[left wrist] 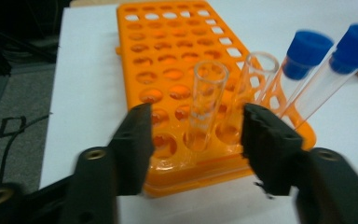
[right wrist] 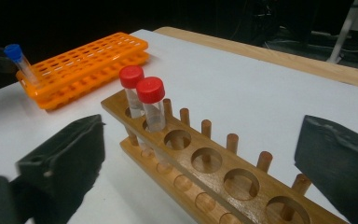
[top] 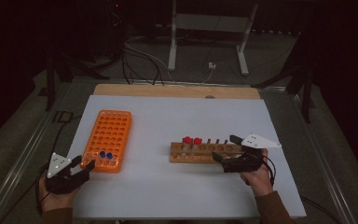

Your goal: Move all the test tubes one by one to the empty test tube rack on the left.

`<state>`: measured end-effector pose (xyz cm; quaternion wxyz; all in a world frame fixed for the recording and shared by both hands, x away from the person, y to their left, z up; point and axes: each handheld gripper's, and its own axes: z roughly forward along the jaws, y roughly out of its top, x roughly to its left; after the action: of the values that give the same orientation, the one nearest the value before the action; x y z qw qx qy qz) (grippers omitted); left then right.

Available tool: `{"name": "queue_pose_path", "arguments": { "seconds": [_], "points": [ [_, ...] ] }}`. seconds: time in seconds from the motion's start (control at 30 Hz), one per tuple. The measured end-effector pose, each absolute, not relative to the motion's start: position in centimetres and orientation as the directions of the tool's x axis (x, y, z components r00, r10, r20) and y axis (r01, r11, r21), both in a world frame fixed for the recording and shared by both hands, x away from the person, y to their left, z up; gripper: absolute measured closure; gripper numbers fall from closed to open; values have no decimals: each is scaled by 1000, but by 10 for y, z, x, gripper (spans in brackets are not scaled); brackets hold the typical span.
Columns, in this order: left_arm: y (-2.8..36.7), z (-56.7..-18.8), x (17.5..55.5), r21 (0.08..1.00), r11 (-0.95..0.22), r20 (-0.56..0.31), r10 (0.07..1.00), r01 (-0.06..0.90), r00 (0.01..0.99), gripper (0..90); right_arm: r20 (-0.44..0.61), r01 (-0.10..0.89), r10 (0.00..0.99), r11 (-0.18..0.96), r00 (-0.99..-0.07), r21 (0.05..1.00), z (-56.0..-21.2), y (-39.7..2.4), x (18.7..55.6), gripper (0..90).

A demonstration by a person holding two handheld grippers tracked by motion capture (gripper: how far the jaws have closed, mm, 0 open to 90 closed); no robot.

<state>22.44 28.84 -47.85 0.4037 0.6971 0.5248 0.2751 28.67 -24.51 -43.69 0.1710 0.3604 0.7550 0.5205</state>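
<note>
Left hand-held gripper – jaws half open, gripping nothing – uncapped clear tube stands between them in orange rack, untouched. Right hand-held gripper wide open astride wooden rack.

Landmark: plastic rack, on the bench, left part.
Open tubes: in its near row.
Capped tubes: same row, right of those.
Wooden rack: well right of it.
Two capped tubes: wooden rack's end nearest the plastic rack.
</note>
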Motion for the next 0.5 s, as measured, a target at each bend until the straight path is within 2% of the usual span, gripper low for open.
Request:
{"name": "queue_pose_path", "arguments": {
  "seconds": [0.2, 0.5],
  "points": [
    [286, -465, 219, 899, -61, -85, 948, 434, 308, 183, 106, 363, 717, 214, -689, 907, -439, -238, 290, 99],
    [273, -448, 223, 925, 16, -156, 927, 381, 340, 19, 96, 370, 696, 255, -712, 894, -444, -216, 300, 167]
  ]
}}
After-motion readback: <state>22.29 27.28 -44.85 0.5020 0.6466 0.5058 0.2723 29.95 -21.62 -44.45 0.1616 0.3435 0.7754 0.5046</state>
